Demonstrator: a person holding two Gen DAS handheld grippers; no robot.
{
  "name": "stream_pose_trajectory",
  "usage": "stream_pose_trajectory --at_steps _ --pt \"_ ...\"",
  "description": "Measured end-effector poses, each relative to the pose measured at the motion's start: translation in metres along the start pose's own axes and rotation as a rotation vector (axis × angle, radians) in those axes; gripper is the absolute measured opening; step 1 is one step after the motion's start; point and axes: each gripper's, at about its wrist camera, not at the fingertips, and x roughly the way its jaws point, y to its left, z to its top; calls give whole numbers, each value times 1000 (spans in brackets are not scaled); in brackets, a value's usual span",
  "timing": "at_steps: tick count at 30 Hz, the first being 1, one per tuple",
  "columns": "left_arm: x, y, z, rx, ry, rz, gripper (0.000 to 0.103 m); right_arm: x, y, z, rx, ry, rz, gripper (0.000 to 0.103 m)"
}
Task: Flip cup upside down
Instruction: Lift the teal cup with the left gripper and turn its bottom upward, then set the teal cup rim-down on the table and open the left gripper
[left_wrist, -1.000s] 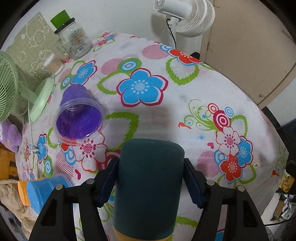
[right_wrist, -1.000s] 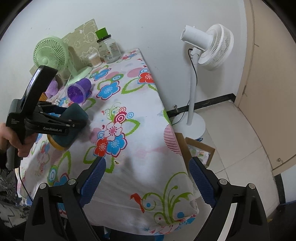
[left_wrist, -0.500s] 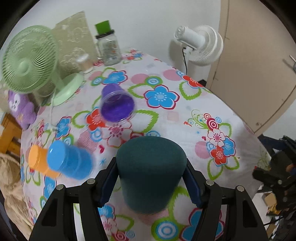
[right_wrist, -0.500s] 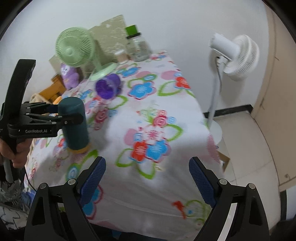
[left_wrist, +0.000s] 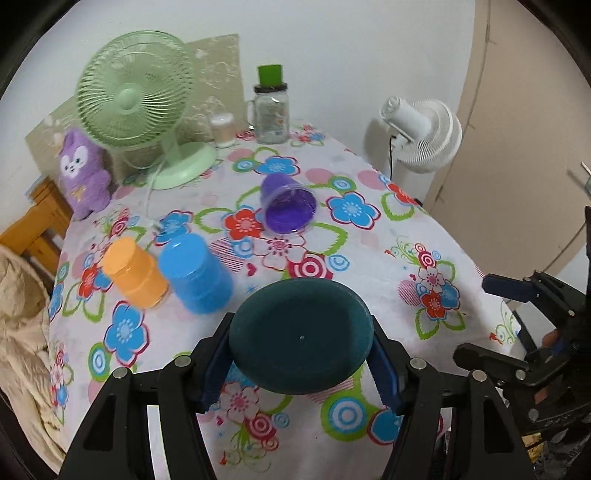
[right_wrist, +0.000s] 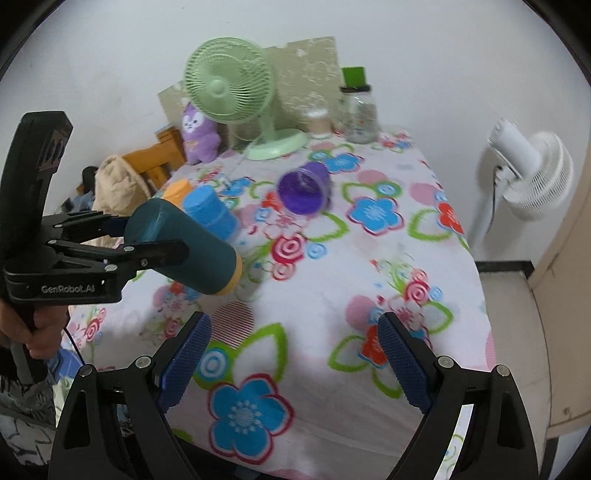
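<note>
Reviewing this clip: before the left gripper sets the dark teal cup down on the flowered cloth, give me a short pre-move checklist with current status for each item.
1. Grip: left gripper has both pads against the dark teal cup; ok.
2. Orientation: the cup is tilted, base toward the gripper, yellow-rimmed mouth pointing down and away toward the tablecloth; not fully inverted, not ok.
3. Contact: the cup appears lifted off the cloth; ok.
4. Landing spot: the cloth near the cup's mouth looks bare; the blue cup and orange cup stand close by on the left; ok, but mind them.
5. Right gripper: open, empty, off to the side; ok.
6. Purple cup lies on its side farther back, out of the path; ok.
</note>
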Motion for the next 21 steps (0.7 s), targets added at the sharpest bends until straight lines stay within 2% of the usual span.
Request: stream_pose_trajectory --at_steps 9,21 --pt "-29 30 -25 -96 -43 12 68 8 28 9 -64 13 24 93" --pt "-23 49 -53 -212 -49 -17 68 22 40 9 -83 53 27 93"
